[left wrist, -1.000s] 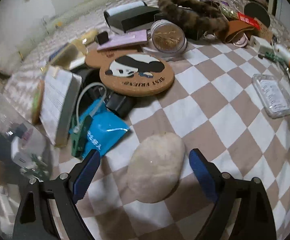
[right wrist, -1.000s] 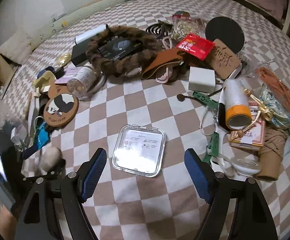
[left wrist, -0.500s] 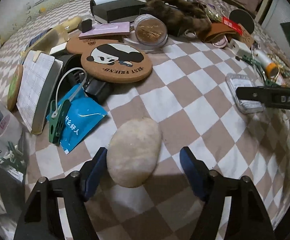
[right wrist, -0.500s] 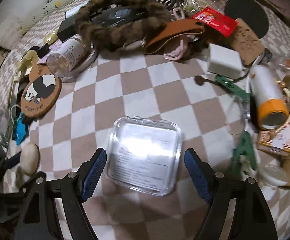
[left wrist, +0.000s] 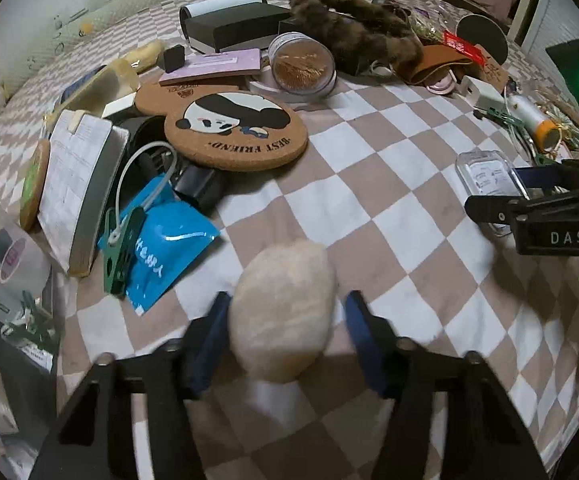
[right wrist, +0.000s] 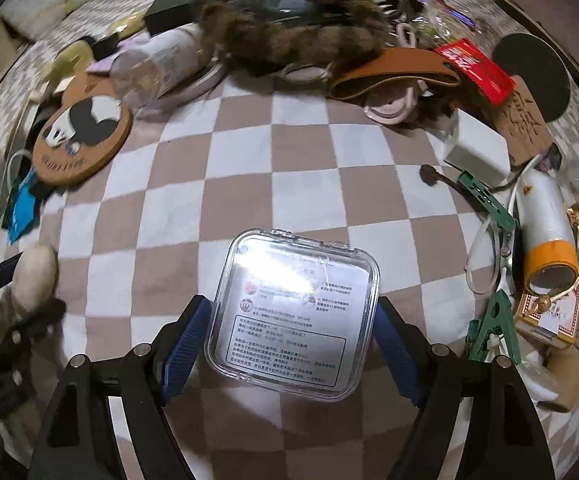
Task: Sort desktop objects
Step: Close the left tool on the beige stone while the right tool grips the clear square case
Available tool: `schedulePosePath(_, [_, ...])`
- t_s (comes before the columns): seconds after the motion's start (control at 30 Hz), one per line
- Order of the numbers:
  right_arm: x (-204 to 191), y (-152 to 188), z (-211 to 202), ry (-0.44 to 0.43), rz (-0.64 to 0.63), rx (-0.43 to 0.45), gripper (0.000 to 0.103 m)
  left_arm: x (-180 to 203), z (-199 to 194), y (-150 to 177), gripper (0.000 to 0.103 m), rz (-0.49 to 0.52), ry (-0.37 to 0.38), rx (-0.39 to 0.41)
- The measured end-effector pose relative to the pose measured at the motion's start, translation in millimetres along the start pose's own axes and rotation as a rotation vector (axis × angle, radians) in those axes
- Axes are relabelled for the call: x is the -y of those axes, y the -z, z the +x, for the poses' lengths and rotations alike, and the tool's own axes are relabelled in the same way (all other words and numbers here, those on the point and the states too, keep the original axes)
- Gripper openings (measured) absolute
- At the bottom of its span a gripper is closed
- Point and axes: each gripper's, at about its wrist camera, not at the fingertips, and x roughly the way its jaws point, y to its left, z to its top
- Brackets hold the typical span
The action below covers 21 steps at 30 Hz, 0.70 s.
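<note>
A beige fuzzy oval puff [left wrist: 285, 304] lies on the checkered cloth [left wrist: 369, 208]. My left gripper [left wrist: 285, 336] points down over it and its jaws are closing. The puff sits between the blue pads [left wrist: 209, 332]; the left pad is at its side, and a narrow gap shows at the right pad. A clear square plastic box [right wrist: 293, 312] with a printed label lies between the fingers of my right gripper [right wrist: 289, 344], which is open with its pads just beside the box edges. In the right wrist view the puff [right wrist: 35, 276] is at the far left.
A panda cork coaster [left wrist: 235, 132], a blue packet [left wrist: 165, 248] and a green clip [left wrist: 121, 252] lie left of the puff. A brown fur band [right wrist: 289, 36] runs across the back. A white tube with an orange end [right wrist: 545, 224] and a green clip [right wrist: 489, 328] crowd the box's right.
The left jaws have narrowed around the puff. The right gripper has come down onto the clear box, which now sits between its fingers.
</note>
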Motion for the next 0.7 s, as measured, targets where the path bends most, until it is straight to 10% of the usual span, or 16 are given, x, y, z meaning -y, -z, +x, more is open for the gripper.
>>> schedulePosePath(0.7, [-1.3,75.6,-28.1,-0.082,-0.185,0.004,0.087,46.8,-6.0,22.8,0.051,0.199,-0.012,0.025])
